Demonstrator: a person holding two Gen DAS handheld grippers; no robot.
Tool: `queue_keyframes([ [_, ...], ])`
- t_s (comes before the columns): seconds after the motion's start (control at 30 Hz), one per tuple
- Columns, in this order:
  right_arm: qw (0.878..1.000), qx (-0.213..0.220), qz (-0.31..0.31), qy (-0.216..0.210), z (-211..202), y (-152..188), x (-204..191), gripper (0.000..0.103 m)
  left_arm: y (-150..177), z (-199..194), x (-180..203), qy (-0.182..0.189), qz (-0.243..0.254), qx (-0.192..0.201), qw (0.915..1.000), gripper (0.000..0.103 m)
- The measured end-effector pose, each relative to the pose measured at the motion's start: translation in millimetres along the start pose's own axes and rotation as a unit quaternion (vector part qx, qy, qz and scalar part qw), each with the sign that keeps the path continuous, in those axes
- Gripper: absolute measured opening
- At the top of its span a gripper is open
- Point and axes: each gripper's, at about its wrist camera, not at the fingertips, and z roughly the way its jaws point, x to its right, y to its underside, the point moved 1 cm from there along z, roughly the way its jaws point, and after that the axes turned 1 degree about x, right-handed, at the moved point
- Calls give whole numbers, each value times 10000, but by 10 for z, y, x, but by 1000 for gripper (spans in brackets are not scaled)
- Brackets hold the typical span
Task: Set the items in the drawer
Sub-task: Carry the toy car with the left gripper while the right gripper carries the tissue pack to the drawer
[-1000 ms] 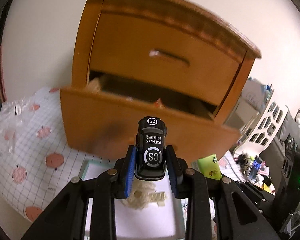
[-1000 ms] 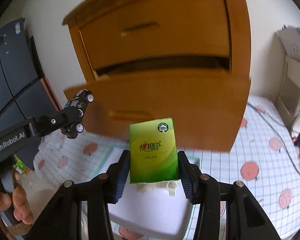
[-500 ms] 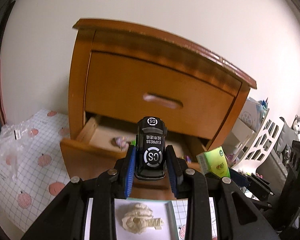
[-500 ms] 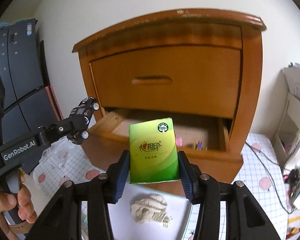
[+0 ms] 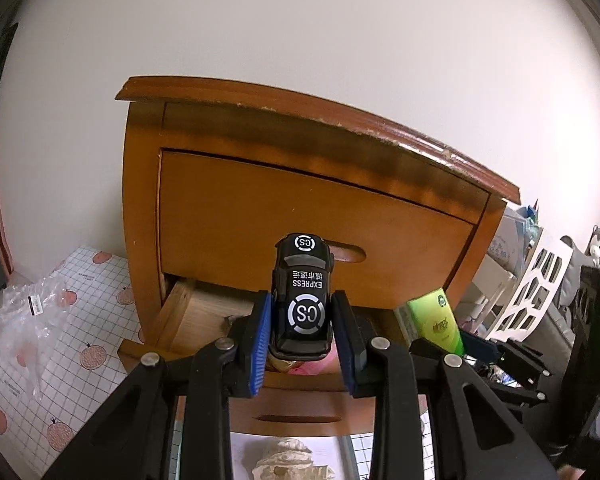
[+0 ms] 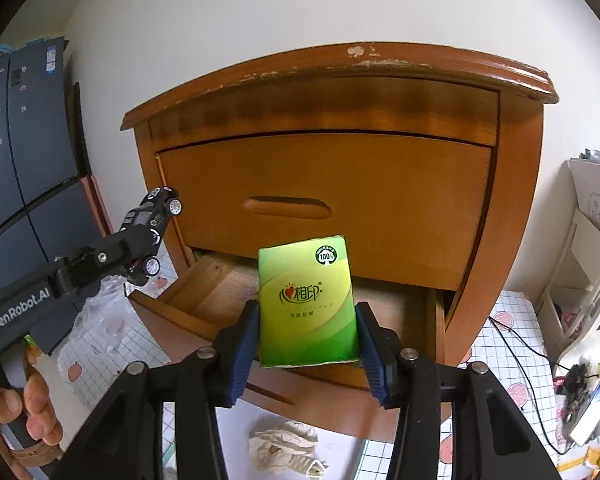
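Note:
My left gripper (image 5: 302,338) is shut on a black toy car (image 5: 303,300) marked "CS EXPRESS", its nose pointing away from me. In the right wrist view that same car (image 6: 152,236) hangs at the left, above the drawer's left corner. My right gripper (image 6: 308,340) is shut on a green tissue pack (image 6: 307,304), held upright; it also shows at the right of the left wrist view as the tissue pack (image 5: 436,320). Both grippers hover in front of the open lower drawer (image 6: 220,292) of a wooden nightstand (image 6: 340,184). The upper drawer (image 5: 300,220) is closed.
A crumpled beige object (image 6: 288,446) lies on a white sheet on the floor below the drawer. A patterned mat (image 5: 60,340) and clear plastic bag (image 5: 24,320) lie at the left. White shelving and clutter (image 5: 540,280) stand to the right. A hand (image 6: 20,412) holds the left gripper's handle.
Both grippers have risen with their loads, so the nightstand sits lower in view and the inside of the open drawer now shows. The grips on the car and the tissue pack are unchanged.

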Motion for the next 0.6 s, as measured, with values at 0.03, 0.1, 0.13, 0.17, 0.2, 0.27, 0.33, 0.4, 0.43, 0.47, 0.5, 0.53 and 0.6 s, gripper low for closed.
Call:
queue_keyframes([
  [0.03, 10000, -15, 1, 12, 14, -4, 12, 50, -3, 29, -6, -14, 1, -25, 10000, 31],
  [0.1, 10000, -72, 14, 35, 59, -28, 37, 50, -2, 87, -32, -50, -24, -89, 9999, 31],
  [0.13, 9999, -103, 35, 49, 77, -34, 56, 50, -3, 123, -49, -62, -48, -125, 9999, 31],
  [0.17, 9999, -135, 57, 60, 101, -40, 72, 50, 4, 154, -66, -72, -76, -159, 9998, 31],
  [0.2, 9998, -152, 73, 68, 117, -43, 83, 50, 10, 189, -85, -89, -102, -195, 9997, 31],
  [0.27, 9997, -206, 102, 83, 161, -36, 113, 50, 24, 245, -109, -119, -114, -268, 9995, 31],
  [0.33, 9995, -271, 131, 99, 210, -27, 142, 50, 40, 310, -135, -168, -115, -344, 9992, 31],
  [0.4, 9992, -340, 166, 115, 257, -19, 170, 50, 52, 373, -160, -209, -130, -407, 9989, 31],
  [0.43, 9991, -360, 176, 129, 276, -18, 182, 50, 58, 402, -173, -228, -146, -433, 9987, 31],
  [0.47, 9990, -388, 184, 142, 299, -19, 196, 50, 64, 430, -190, -244, -167, -464, 9985, 31],
  [0.5, 9989, -411, 184, 148, 318, -18, 203, 50, 75, 465, -208, -256, -187, -505, 9982, 31],
  [0.53, 9987, -442, 182, 159, 345, -19, 213, 50, 83, 491, -221, -271, -193, -542, 9980, 31],
  [0.6, 9983, -532, 170, 194, 411, -19, 224, 50, 119, 562, -247, -316, -201, -638, 9973, 31],
])
